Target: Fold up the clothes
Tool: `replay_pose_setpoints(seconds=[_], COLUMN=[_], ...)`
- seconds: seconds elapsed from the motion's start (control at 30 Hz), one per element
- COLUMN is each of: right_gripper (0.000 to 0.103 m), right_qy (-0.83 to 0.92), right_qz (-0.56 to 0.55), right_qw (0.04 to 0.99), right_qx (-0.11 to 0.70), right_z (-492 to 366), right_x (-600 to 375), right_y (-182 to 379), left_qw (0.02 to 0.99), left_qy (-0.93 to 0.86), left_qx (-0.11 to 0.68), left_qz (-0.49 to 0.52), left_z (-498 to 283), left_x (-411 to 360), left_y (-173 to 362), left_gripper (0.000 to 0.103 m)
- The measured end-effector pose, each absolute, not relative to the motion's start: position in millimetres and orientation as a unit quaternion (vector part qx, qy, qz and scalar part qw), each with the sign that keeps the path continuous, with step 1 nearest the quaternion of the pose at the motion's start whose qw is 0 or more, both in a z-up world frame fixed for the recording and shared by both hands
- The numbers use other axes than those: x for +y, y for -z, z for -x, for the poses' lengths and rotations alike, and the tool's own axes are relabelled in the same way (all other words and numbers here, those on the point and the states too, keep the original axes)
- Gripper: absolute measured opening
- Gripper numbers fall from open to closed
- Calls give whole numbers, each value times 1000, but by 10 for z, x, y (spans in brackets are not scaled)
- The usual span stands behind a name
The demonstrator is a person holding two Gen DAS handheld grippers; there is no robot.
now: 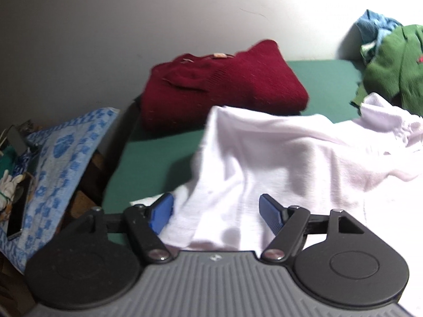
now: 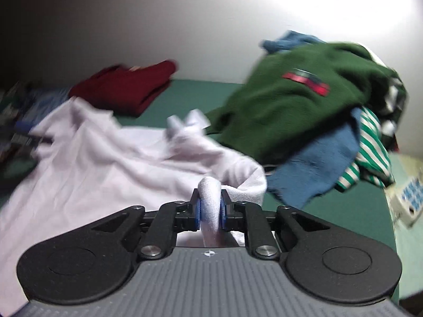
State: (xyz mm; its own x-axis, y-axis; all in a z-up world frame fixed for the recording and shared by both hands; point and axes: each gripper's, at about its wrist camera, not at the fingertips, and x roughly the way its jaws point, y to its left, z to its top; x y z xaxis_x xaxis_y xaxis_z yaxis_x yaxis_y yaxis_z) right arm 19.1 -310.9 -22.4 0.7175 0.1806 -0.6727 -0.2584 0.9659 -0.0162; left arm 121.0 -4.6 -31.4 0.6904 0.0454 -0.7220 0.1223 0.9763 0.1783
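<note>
A white shirt (image 1: 285, 163) lies rumpled on the green surface (image 1: 148, 163). My left gripper (image 1: 215, 208) is open, its blue pads (image 1: 162, 212) wide apart over the shirt's near edge, holding nothing. My right gripper (image 2: 210, 212) is shut on a bunched fold of the white shirt (image 2: 105, 153), which spreads away to the left in the right wrist view. A folded dark red sweater (image 1: 219, 84) lies behind the shirt near the wall; it also shows in the right wrist view (image 2: 124, 87).
A heap of unfolded clothes sits at the right: a green sweater (image 2: 296, 100), a blue cloth (image 2: 317, 158) and a green striped garment (image 2: 370, 155). A blue patterned towel (image 1: 60, 155) with a phone (image 1: 18, 214) lies at the left beyond the green surface's edge. A pale wall stands behind.
</note>
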Motion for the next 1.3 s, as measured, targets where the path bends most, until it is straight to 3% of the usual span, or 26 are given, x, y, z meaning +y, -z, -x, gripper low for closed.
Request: replay_pose_setpoints(seconds=[0.1, 0.17, 0.27, 0.4, 0.47, 0.57, 0.63, 0.77, 0.83, 1.13, 1.3], right_gripper=[42, 43, 45, 66, 67, 61, 47, 36, 12, 8, 8], right_qy=[-191, -208, -175, -65, -16, 1, 3, 5, 7, 85, 143], right_qz=[128, 143, 61, -74, -100, -127, -143, -167, -163, -41, 55], right_qw=[891, 884, 914, 934, 922, 912, 907, 898, 899, 932, 921], right_qx=[391, 393, 361, 344, 374, 390, 396, 406, 405, 349, 358], right_z=[-1, 122, 192, 97, -7, -77, -108, -172, -193, -364, -645], right_x=[-2737, -2671, -2943, -3422, -3560, -3639, -3667, -3719, -3739, -4177, -4526], right_y=[378, 374, 128, 39, 185, 334, 421, 538, 516, -25, -33], left_qw=[911, 909, 907, 905, 905, 905, 905, 903, 903, 905, 907], left_qy=[28, 31, 34, 36, 35, 33, 31, 23, 19, 10, 5], left_qx=[396, 400, 405, 409, 409, 409, 411, 416, 416, 412, 407], left_qz=[-112, -113, -113, -108, -108, -109, -105, -102, -102, -107, -110], left_z=[-1209, -1205, -1199, -1215, -1231, -1254, -1281, -1345, -1361, -1513, -1604], left_x=[-93, -102, -114, -130, -127, -123, -82, 12, 41, 86, 74], left_y=[361, 393, 439, 487, 499, 517, 521, 542, 542, 516, 503], left_gripper=[76, 76, 78, 78, 79, 79, 79, 81, 82, 85, 87])
